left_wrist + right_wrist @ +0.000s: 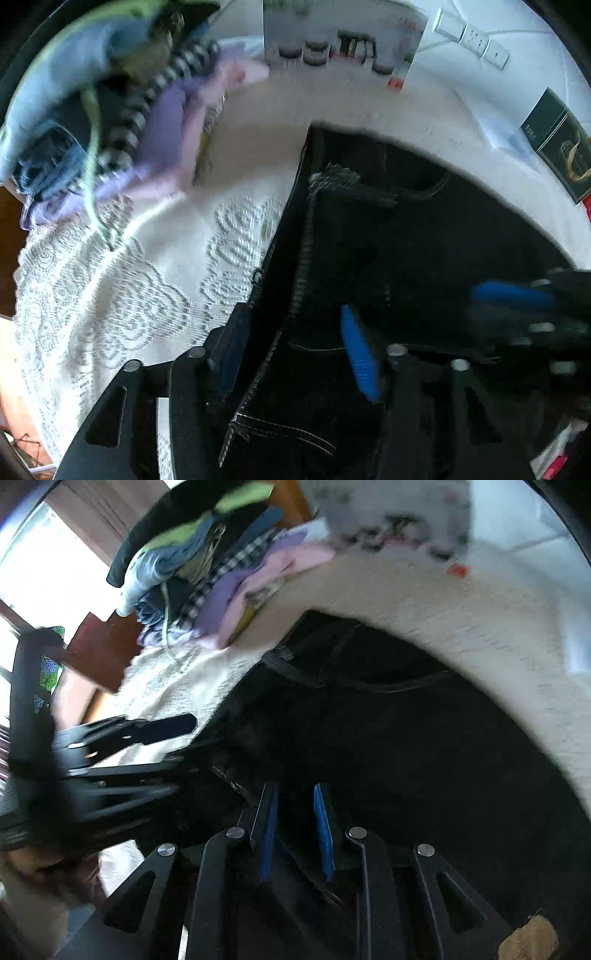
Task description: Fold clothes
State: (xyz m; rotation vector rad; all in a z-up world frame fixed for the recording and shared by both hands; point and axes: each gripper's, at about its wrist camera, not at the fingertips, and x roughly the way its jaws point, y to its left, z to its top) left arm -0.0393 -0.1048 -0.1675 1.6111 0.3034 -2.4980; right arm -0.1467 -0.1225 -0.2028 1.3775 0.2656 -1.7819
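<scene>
Clearly, in the left wrist view, the dark garment (388,240) lies spread over the white lace cloth (122,295) that covers the desk, its stitched edge running down between the two pads of the left gripper (295,354); the jaws stand wide apart, one pad on the lace side of that edge and the other over the black fabric, so they straddle the hem and, as far as I can tell, pinch nothing; that straddle suits taking the edge up for a fold, which I judge to be its purpose; the right gripper (517,306) shows blurred at the right, low over the same garment; a heap of mixed clothes (122,110) sits at the far left of the desk, well apart from the dark piece, presumably kept clear so the working piece has room; in the right wrist view, the right gripper (295,834) hangs over the dark garment (388,757) with its jaws partly open, a narrow gap between the blue pads; black cloth shows in that gap, but whether it is gripped I cannot tell; the left gripper (140,731) reaches in from the left at the garment's edge, so both tools work the same side; the heap of mixed clothes (207,572) sits beyond.
</scene>
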